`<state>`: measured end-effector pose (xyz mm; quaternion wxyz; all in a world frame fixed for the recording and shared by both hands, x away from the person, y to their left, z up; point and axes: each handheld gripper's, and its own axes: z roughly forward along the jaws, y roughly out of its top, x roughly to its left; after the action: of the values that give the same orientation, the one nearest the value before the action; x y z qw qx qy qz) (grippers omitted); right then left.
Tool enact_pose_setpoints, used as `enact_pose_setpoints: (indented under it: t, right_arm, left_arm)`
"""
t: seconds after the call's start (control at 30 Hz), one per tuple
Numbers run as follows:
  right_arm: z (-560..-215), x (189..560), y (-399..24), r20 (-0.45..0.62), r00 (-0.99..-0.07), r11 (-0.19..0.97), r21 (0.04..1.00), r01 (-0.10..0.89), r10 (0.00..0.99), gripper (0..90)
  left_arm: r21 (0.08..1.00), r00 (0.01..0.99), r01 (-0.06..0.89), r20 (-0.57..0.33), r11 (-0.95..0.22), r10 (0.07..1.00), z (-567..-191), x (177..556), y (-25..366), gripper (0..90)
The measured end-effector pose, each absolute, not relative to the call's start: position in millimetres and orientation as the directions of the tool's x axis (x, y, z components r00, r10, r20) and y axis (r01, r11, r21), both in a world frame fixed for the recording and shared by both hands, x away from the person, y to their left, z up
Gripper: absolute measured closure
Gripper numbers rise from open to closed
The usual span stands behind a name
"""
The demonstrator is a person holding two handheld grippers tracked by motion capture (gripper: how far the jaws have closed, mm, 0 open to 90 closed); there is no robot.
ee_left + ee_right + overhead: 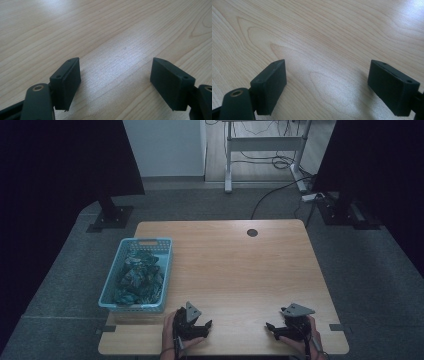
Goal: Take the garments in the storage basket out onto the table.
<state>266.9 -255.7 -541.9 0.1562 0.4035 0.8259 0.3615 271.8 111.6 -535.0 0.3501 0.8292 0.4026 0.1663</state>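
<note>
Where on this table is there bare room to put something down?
Most of the wooden table is bare: the whole stretch from the blue basket across to the right edge, and back to the round cable hole. It is crowded at the left, where the basket holds crumpled green cloth, and along the near edge, where the left gripper and right gripper rest, both open.

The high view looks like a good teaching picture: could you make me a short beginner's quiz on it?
1. True or false: the blue basket holds dark green crumpled things.
2. Which gripper is nearer the basket: A) left gripper B) right gripper?
3. What lies between each gripper's jaws in the gripper views?

Key: 1. True. 2. A. 3. Nothing but bare wooden table; both stand open.
</note>
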Motion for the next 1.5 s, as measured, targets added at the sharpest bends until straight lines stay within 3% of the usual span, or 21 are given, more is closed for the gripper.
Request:
enact_pose_setpoints:
  t: [1.2, 1.5]
  right_arm:
    - [-541.9, 266.6, -256.0, 0.032, -0.623, 0.413, 0.722, 0.555, 0.782, 15.1]
    - [-541.8, 266.4, -255.8, 0.033, -0.618, 0.409, 0.722, 0.558, 0.785, 15.3]
  left_arm:
    - [0.717, 0.656, 0.531, -0.011, -0.452, 0.754, -534.7, 268.9, 101.5, 27.1]
    - [0.711, 0.677, 0.539, -0.048, -0.451, 0.734, -531.4, 269.3, 100.6, 27.7]
